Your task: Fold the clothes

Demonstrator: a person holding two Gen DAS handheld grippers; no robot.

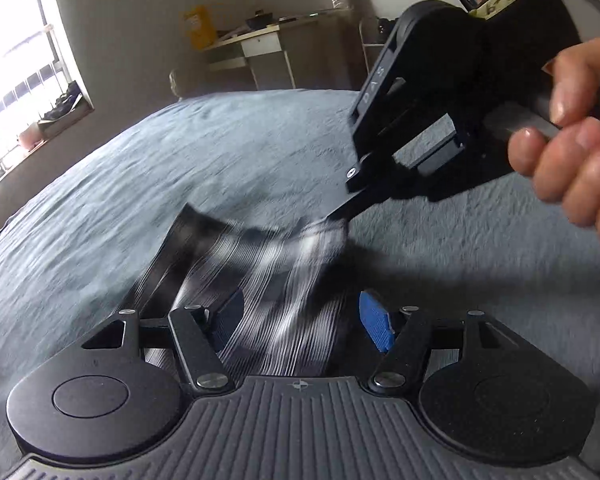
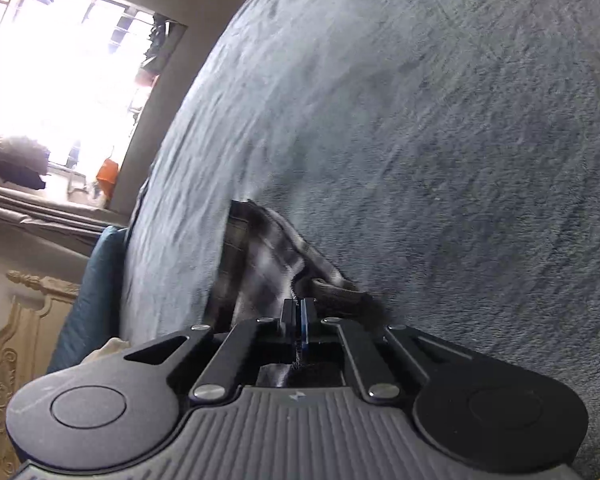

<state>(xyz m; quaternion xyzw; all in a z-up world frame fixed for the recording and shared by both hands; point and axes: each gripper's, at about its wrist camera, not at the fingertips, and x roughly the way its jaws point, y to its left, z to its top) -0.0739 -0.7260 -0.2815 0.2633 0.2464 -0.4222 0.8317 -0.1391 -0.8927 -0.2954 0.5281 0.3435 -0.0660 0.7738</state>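
Note:
A black-and-white plaid garment (image 1: 268, 264) lies stretched over the grey-blue bed cover (image 1: 160, 168), blurred by motion. My left gripper (image 1: 300, 320) hangs over its near part with the blue pads (image 1: 374, 326) wide apart; the cloth runs between them and neither pad presses on it. My right gripper (image 1: 340, 214), held by a person's hand (image 1: 572, 152), pinches the garment's far right corner. In the right wrist view the right gripper (image 2: 300, 316) is shut, with the plaid garment (image 2: 260, 256) caught between its pads and bunched ahead on the bed cover (image 2: 420, 120).
A white desk (image 1: 256, 46) with a yellow bag (image 1: 198, 26) stands beyond the bed's far edge. A bright window (image 1: 12, 60) is at the left. A blue pillow (image 2: 88, 292) and a carved cream panel (image 2: 16, 340) sit beside the bed.

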